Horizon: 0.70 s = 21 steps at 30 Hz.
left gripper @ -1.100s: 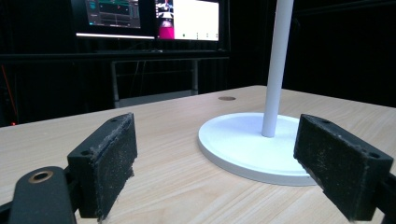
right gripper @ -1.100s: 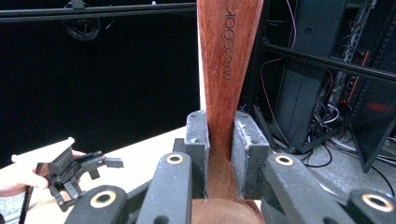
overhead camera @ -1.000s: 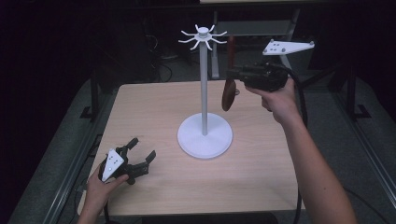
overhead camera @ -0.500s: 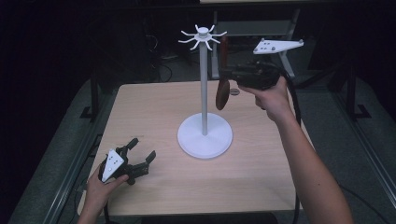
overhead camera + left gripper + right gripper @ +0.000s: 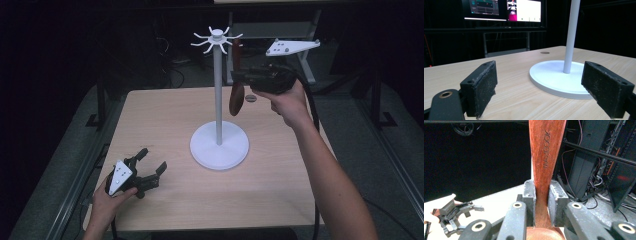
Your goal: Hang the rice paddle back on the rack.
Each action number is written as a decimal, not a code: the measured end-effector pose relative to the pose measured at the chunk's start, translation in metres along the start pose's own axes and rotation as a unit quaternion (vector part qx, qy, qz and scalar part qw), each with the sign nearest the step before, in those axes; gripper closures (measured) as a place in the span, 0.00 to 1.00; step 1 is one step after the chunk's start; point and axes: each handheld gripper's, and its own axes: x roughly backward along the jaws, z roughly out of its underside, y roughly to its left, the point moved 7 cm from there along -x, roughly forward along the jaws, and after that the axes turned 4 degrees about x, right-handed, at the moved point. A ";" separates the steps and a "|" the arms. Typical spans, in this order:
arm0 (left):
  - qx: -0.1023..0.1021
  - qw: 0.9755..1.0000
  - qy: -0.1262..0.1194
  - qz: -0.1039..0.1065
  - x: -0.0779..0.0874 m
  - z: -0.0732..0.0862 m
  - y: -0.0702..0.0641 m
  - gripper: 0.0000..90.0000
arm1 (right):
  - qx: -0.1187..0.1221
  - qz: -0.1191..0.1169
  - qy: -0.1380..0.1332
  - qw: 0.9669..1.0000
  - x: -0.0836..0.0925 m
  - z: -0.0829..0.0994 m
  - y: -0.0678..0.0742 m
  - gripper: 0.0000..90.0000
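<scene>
A white stand (image 5: 218, 100) rises from a round base (image 5: 220, 147) at the table's middle, with a crown of hooks (image 5: 216, 39) on top. My right gripper (image 5: 240, 76) is held high just right of the pole, shut on a dark wooden spoon (image 5: 236, 99). The spoon hangs upright, bowl down, with its handle end beside the right-hand hooks. In the right gripper view the pads (image 5: 530, 195) clamp the spoon's neck (image 5: 547, 150). My left gripper (image 5: 151, 160) rests open on the table's front left, and its pads (image 5: 482, 87) face the base (image 5: 554, 77) with nothing between them.
The wooden table (image 5: 165, 115) has a small round grommet (image 5: 251, 98) behind the stand. Dark racks and cables (image 5: 599, 177) stand beyond the far edge. Monitors (image 5: 504, 8) glow past the table in the left gripper view. The other hand's gripper (image 5: 456, 213) lies low at left.
My right gripper has carried the spoon a little to the left, closer to the pole and the hooks. The left gripper has stayed where it was.
</scene>
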 end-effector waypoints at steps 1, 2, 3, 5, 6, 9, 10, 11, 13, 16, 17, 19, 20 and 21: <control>0.000 1.000 0.000 0.000 0.000 0.000 0.000 0.14 | 0.000 -0.001 0.001 1.000 0.000 0.001 0.000 0.85; 0.001 1.000 -0.001 0.000 0.000 0.000 0.000 0.14 | -0.001 -0.001 -0.002 1.000 0.000 0.001 -0.001 0.83; 0.005 1.000 -0.004 0.001 -0.001 0.000 -0.001 0.14 | -0.005 -0.004 -0.007 1.000 0.001 0.000 -0.001 0.82; 0.005 1.000 -0.003 0.000 0.000 0.000 0.000 0.14 | -0.008 -0.005 -0.012 1.000 0.003 0.000 -0.001 0.80; 0.005 1.000 -0.003 0.000 0.000 0.000 0.000 0.14 | -0.008 -0.005 -0.012 1.000 0.003 0.000 -0.001 0.80; 0.005 1.000 -0.003 0.000 0.000 0.000 0.000 0.14 | -0.011 -0.003 -0.017 1.000 0.010 0.001 -0.001 0.77; 0.005 1.000 -0.003 0.000 0.000 0.000 -0.001 0.14 | -0.012 -0.001 -0.018 1.000 0.011 0.002 -0.002 0.76; 0.004 1.000 -0.002 0.000 0.000 0.000 -0.001 0.14 | -0.015 -0.002 -0.016 1.000 0.013 0.004 -0.002 0.75; 0.001 1.000 0.000 0.000 0.000 0.000 0.000 0.14 | -0.018 0.001 -0.014 1.000 0.016 0.007 -0.003 0.72; 0.004 1.000 -0.004 0.000 -0.001 0.000 -0.001 0.14 | -0.025 0.005 -0.012 1.000 0.022 0.013 -0.005 0.69; 0.004 1.000 -0.004 0.000 -0.001 0.000 -0.001 0.14 | -0.025 0.005 -0.012 1.000 0.022 0.013 -0.005 0.69; 0.000 1.000 0.000 0.000 0.000 0.000 0.000 0.14 | -0.029 0.013 -0.007 0.999 0.028 0.021 -0.008 0.66; 0.000 1.000 0.000 0.000 0.000 0.000 0.000 0.14 | -0.030 0.016 -0.006 0.999 0.030 0.024 -0.009 0.65; 0.000 1.000 -0.001 -0.001 0.000 0.000 0.000 0.14 | -0.031 0.018 -0.004 0.999 0.032 0.026 -0.010 0.64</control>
